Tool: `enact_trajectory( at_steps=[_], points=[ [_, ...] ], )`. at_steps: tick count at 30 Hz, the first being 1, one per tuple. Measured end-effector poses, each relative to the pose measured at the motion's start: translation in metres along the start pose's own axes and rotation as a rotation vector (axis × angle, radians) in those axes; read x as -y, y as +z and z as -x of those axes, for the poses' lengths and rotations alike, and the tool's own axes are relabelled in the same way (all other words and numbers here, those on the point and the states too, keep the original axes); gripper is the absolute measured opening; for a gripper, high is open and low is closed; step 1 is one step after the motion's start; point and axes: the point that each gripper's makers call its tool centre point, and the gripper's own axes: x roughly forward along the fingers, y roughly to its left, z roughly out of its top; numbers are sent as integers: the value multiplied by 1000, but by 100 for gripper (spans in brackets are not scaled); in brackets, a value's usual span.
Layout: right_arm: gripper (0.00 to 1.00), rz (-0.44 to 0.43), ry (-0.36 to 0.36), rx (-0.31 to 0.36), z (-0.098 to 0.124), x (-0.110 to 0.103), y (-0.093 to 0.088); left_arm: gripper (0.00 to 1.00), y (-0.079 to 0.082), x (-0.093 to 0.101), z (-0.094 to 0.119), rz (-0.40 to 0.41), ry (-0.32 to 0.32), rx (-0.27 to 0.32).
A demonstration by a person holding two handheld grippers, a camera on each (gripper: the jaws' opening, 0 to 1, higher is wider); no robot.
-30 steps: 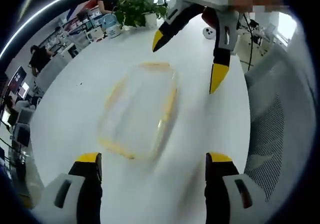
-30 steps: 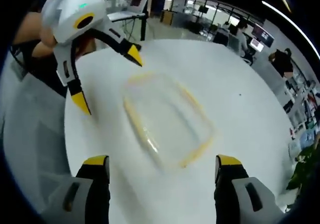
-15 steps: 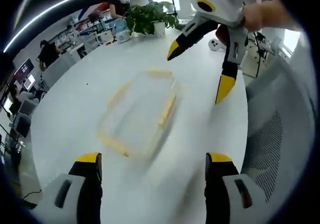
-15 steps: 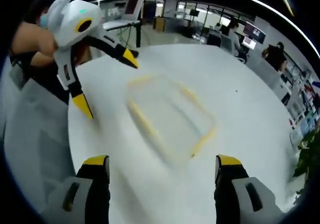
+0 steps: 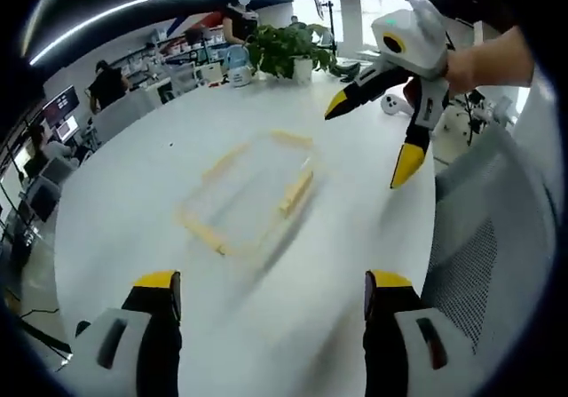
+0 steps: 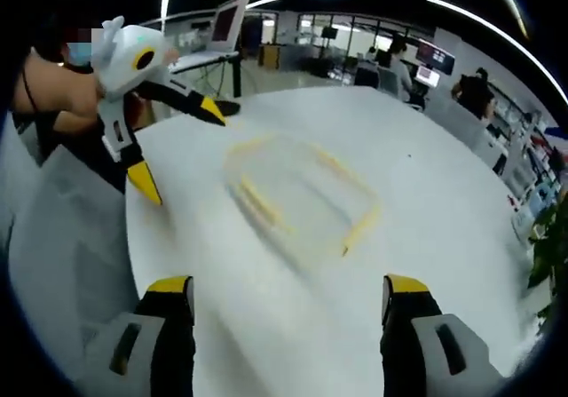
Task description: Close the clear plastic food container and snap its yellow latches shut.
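— White round table underfoot, open office beyond. Nearest in the left gripper view?

— Left gripper, jaws spread wide, nothing between them. Same for the right gripper in its own view: wide, empty, hanging above bare tabletop.

— And the container?

— Clear plastic food container lying flat on the table, a little past the jaws, mid-table. Yellow latches showing along its edges. Blurred in both views, so cannot tell whether the lid sits fully down or whether any latch is already snapped. Apart from both grippers, untouched.

— Farther out?

— Right gripper again in the left gripper view, beyond the container, held by a hand, jaws splayed. Mesh chair off to the side. Potted plant at the far table edge, desks and people behind.

— Step in hand?

— Likely the approach: both grippers poised on opposite sides, no contact yet.

— Next move?

— Probably bringing both down onto the lid, pressing it flush, then working one jaw tip under or against a latch and folding it down until it clicks. Steadying the box with the other gripper advisable; light plastic likely to slide on that smooth top.
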Motion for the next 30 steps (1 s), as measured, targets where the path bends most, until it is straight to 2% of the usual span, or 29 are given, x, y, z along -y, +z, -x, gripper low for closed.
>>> enact_trajectory(
  at_steps=[4, 12, 14, 22, 27, 30],
  points=[
    [88, -6, -11, 18, 4, 0, -3, 87, 0, 3, 5, 35, 4, 32],
    [88, -11, -28, 62, 16, -6, -9, 88, -3, 14, 17, 35, 0, 71],
    [88, -29, -26, 77, 18, -8, -12, 89, 0, 17, 22, 59, -3, 108],
    [88, -42, -41, 104, 24, -16, -18, 88, -19, 21, 30, 60, 10, 83],
    [88, -47, -44, 115, 30, -25, -24, 88, -22, 22, 37, 91, 26, 100],
    [88, -64, -42, 127, 33, -27, -27, 88, -25, 31, 37, 80, 5, 105]
  ],
)
